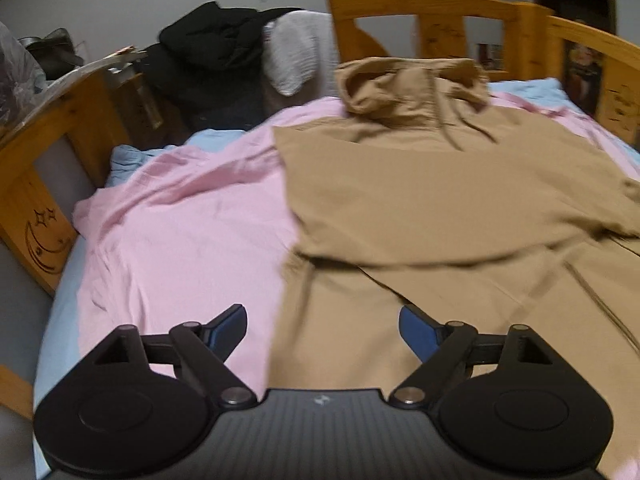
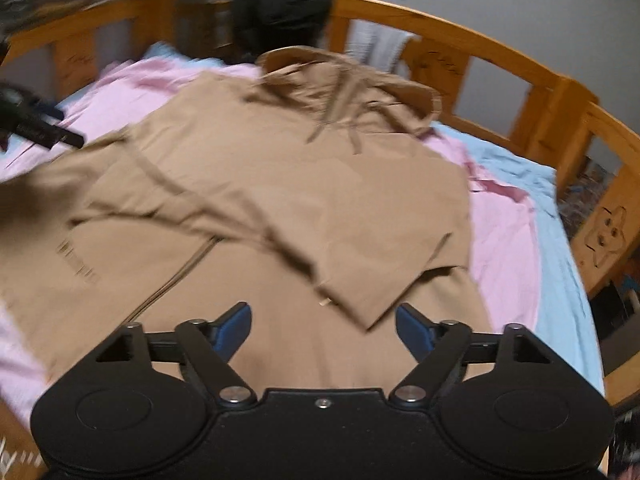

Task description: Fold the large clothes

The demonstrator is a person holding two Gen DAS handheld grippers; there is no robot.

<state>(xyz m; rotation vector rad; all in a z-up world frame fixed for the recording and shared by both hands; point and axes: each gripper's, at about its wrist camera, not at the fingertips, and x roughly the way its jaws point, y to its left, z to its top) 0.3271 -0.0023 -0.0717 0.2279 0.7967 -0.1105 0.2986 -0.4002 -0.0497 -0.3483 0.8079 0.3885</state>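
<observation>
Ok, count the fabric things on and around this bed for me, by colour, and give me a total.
Tan: 1, the hoodie spread on the bed.
Pink: 1, the sheet under it.
Light blue: 1, the sheet beneath the pink one.
Black: 1, the clothes pile at the bed's far end.
White: 1, the cloth beside the black pile.
Total: 5

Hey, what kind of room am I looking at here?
Most likely a bedroom. There is a wooden bed frame with railings, a pink sheet over a light blue one, and a tan hoodie spread out flat on top.
</observation>
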